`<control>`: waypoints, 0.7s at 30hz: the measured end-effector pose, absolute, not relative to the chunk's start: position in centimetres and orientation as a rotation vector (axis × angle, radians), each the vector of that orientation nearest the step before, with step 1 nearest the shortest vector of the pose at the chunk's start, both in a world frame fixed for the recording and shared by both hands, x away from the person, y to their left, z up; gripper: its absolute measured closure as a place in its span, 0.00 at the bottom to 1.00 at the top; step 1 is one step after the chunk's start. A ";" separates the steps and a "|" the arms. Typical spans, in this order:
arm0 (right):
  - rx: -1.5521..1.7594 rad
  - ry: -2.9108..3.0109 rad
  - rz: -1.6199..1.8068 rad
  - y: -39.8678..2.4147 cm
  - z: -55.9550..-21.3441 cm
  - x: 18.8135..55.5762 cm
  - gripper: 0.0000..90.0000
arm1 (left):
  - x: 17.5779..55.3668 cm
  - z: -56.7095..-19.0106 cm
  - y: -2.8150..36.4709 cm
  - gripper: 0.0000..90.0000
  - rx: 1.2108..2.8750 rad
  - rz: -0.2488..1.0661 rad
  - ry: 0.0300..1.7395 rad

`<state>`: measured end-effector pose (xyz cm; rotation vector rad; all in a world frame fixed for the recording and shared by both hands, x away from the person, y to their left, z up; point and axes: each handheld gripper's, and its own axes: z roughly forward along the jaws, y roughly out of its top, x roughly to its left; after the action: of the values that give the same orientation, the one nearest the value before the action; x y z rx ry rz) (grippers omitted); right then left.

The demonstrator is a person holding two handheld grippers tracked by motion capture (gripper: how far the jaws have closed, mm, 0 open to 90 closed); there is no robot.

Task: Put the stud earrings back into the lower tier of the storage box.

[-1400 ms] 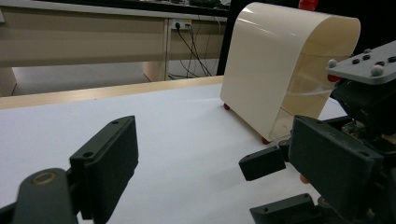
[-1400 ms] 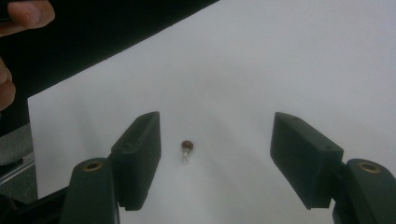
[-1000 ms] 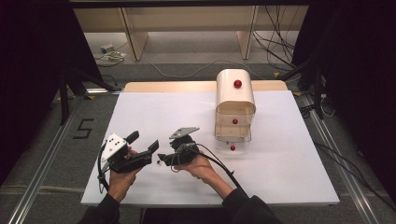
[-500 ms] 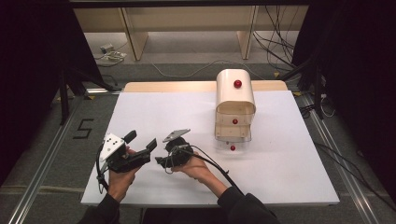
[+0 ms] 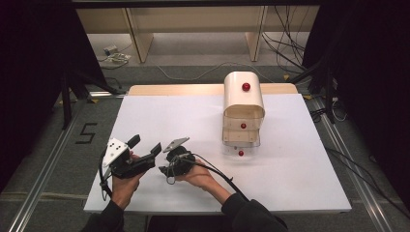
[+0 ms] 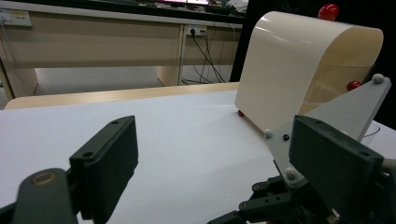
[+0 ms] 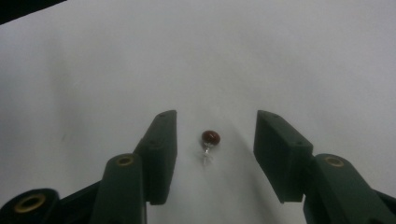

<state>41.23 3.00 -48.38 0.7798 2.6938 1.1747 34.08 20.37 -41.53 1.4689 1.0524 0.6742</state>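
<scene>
A small red bead on a clear stem (image 7: 210, 137) lies on the white table. My right gripper (image 7: 212, 154) points down at it, with one jaw on each side of the bead and neither pad touching it. Its jaws have just been closing and a gap remains on both sides. In the high view the right gripper (image 5: 167, 170) hangs low over the table's front left, its grey plate (image 5: 175, 143) on top. Just to its left my left gripper (image 5: 145, 144) stands open and holds nothing. It faces the cream cabinet (image 6: 299, 60), and the right gripper's plate (image 6: 327, 116) shows close by.
The cream cabinet (image 5: 243, 104) with red knobs (image 5: 246, 87) stands right of centre at the back, its clear lower drawers pulled forward. One red knob (image 5: 241, 152) sits low at their front. The white table (image 5: 290, 183) ends near my forearms; cables run along the floor.
The right gripper has moved left and down toward the table, closer to the left gripper. Its grey plate has come lower. The left gripper has stayed put.
</scene>
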 end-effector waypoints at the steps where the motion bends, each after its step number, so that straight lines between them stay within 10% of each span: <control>1: 0.775 2.696 1.173 3.1 -48.5 41.3 0.58 | 34.1 -41.5 20.4 0.17 1.469 0.676 1.053; 21: 0.730 2.699 1.068 4.3 -49.2 41.3 0.87 | 34.1 -41.5 20.4 0.17 1.467 0.679 1.065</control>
<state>41.26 4.28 -49.23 0.7305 2.6986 1.0677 34.10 20.40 -41.53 1.4670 1.0648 0.6793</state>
